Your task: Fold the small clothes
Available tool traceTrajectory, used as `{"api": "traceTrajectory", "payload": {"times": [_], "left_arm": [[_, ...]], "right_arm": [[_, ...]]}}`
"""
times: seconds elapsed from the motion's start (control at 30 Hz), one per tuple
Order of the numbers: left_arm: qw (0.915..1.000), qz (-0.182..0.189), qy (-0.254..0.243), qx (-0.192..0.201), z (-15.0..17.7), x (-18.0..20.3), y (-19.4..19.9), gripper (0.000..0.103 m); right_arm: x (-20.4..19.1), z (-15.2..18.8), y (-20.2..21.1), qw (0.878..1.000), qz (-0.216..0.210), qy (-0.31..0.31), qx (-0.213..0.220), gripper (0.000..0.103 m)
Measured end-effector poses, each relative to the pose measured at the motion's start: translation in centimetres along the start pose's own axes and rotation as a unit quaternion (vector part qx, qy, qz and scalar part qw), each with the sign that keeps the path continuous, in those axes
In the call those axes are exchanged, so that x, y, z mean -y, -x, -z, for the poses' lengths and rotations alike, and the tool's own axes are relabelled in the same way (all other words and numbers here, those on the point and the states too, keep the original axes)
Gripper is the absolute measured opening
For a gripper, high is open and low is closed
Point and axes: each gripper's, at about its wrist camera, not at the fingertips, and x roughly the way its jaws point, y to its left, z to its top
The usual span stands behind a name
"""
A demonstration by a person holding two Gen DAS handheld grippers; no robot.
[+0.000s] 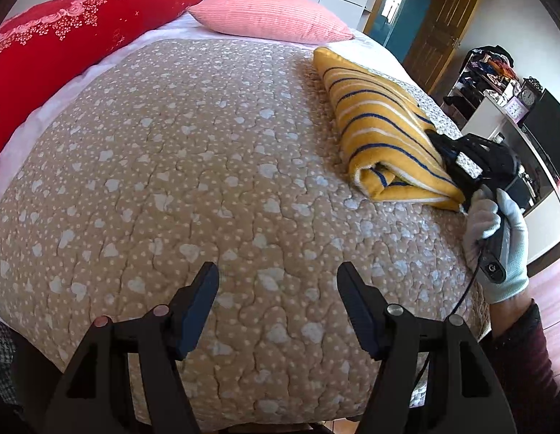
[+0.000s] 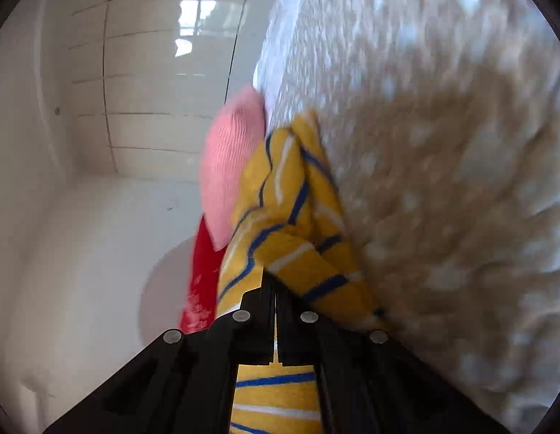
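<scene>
A yellow garment with blue and white stripes [image 1: 381, 126] lies folded on the right side of the bed. My right gripper [image 1: 461, 166] is at the garment's near right edge, held by a gloved hand [image 1: 497, 238]. In the right wrist view the right gripper [image 2: 275, 289] is shut on the yellow striped garment [image 2: 280, 209], its jaws pressed together with cloth between them. My left gripper [image 1: 278, 289] is open and empty, above the near middle of the beige quilt [image 1: 193, 166], well left of the garment.
A red pillow [image 1: 63, 39] and a pink pillow [image 1: 269, 14] lie at the head of the bed. A wooden door [image 1: 442, 25], a cluttered shelf [image 1: 486, 68] and a white cabinet [image 1: 533, 152] stand to the right, past the bed's edge.
</scene>
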Motion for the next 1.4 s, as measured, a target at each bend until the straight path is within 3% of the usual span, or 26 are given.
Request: {"api": "traceTrajectory", "payload": {"times": [0.07, 0.13, 0.2, 0.27, 0.4, 0.5, 0.53, 0.6, 0.67, 0.73, 0.77, 0.8, 0.87, 0.93, 1.13, 1.27, 1.33, 1.4], "left_arm": [[1.0000, 0.002, 0.005, 0.000, 0.0, -0.2, 0.0, 0.067], [1.0000, 0.003, 0.006, 0.002, 0.0, -0.3, 0.1, 0.067], [1.0000, 0.003, 0.005, 0.003, 0.0, -0.1, 0.1, 0.067], [1.0000, 0.003, 0.002, 0.004, 0.0, 0.2, 0.1, 0.067], [1.0000, 0.002, -0.007, 0.000, 0.0, 0.8, -0.1, 0.067], [0.9999, -0.005, -0.015, 0.005, -0.1, 1.1, 0.3, 0.067], [0.9998, -0.008, -0.017, 0.009, -0.1, 1.1, 0.6, 0.067], [0.9996, -0.014, -0.018, 0.019, -0.4, 1.0, 1.2, 0.067], [0.9992, -0.019, -0.018, 0.030, -0.7, 0.8, 1.6, 0.068], [0.9987, -0.029, -0.019, 0.036, -0.9, 0.8, 1.5, 0.068], [0.9985, -0.034, -0.020, 0.037, -1.1, 1.0, 1.4, 0.068], [0.9982, -0.040, -0.023, 0.039, -1.2, 1.3, 1.2, 0.068], [0.9972, -0.051, -0.030, 0.047, -1.5, 2.3, 1.0, 0.068], [0.9946, -0.064, -0.042, 0.070, -1.6, 3.8, 1.6, 0.068], [0.9805, -0.092, -0.088, 0.149, -0.8, 7.7, 4.6, 0.081], [0.9592, -0.143, -0.088, 0.228, 0.3, 8.9, 7.7, 0.098], [0.9584, -0.117, -0.078, 0.248, 0.1, 8.7, 8.5, 0.100], [0.9670, -0.079, -0.082, 0.228, -0.7, 8.3, 8.0, 0.100]], "right_arm": [[-1.5, 0.0, 0.7, 0.999, 0.031, 0.036, 0.007, 0.000], [-3.7, 0.1, 2.4, 0.995, 0.058, 0.064, 0.045, 0.001], [-6.1, 0.7, 3.3, 0.990, 0.070, 0.092, 0.076, 0.028], [-8.3, 1.3, 2.7, 0.989, 0.052, 0.123, 0.067, 0.036], [-11.5, 3.8, -3.3, 0.984, 0.011, 0.174, -0.040, 0.037], [-10.7, 4.0, -8.0, 0.980, 0.003, 0.163, -0.114, 0.035], [-9.7, 3.2, -8.9, 0.982, 0.018, 0.149, -0.118, 0.033], [-7.6, 0.8, -8.4, 0.989, 0.032, 0.110, -0.088, 0.003], [-5.6, -1.4, -5.8, 0.995, 0.055, 0.077, -0.035, 0.000], [-5.0, -2.7, -2.4, 0.993, 0.089, 0.078, 0.013, 0.001], [-5.0, -2.9, 0.0, 0.990, 0.104, 0.095, 0.027, 0.007], [-5.2, -2.6, 1.3, 0.987, 0.118, 0.108, 0.033, 0.027], [-5.9, -1.2, 4.1, 0.977, 0.150, 0.146, 0.048, 0.047], [-6.8, 1.5, 6.4, 0.968, 0.158, 0.188, 0.051, 0.047], [-7.3, 10.7, 11.0, 0.920, 0.249, 0.301, 0.035, 0.052], [-6.6, 14.7, 10.5, 0.903, 0.284, 0.322, 0.016, 0.052], [-5.5, 15.5, 10.9, 0.902, 0.281, 0.327, 0.008, 0.052], [-5.3, 15.9, 10.3, 0.900, 0.286, 0.329, 0.001, 0.052]]}}
